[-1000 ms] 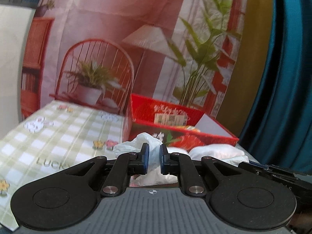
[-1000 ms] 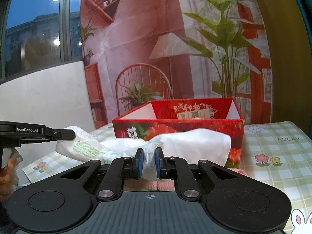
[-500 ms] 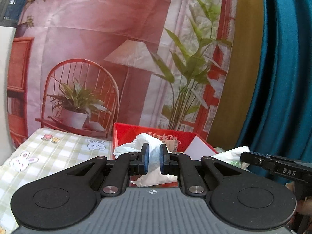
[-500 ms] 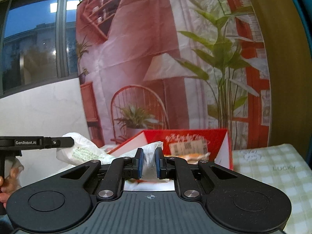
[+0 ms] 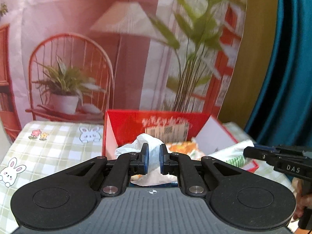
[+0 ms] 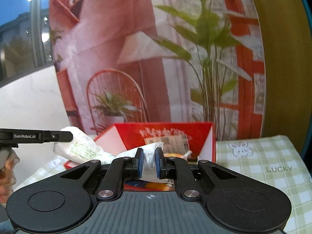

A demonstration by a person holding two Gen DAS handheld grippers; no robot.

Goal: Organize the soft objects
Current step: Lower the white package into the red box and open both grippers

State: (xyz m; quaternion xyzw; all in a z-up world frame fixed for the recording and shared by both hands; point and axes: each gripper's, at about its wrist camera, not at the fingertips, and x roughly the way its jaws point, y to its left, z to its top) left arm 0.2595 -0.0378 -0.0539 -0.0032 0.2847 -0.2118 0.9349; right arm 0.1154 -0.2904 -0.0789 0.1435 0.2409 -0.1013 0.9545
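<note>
Checked cloth covers the worktop [image 5: 58, 146]. Both claws, left claw [image 5: 154, 159] and right claw [image 6: 149, 162], stay pinched on one white plastic bag [image 5: 150, 142], now carried over the red box [image 5: 124, 124] beyond; release seems next.

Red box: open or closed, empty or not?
Open and not empty. The red box has no lid over it; its inner walls show, and orange packaging lies inside. How full, cannot tell.

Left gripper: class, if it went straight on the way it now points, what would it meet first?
Probably the open red box directly ahead; the left gripper already grips a white plastic bag. Depth is unclear.
</note>
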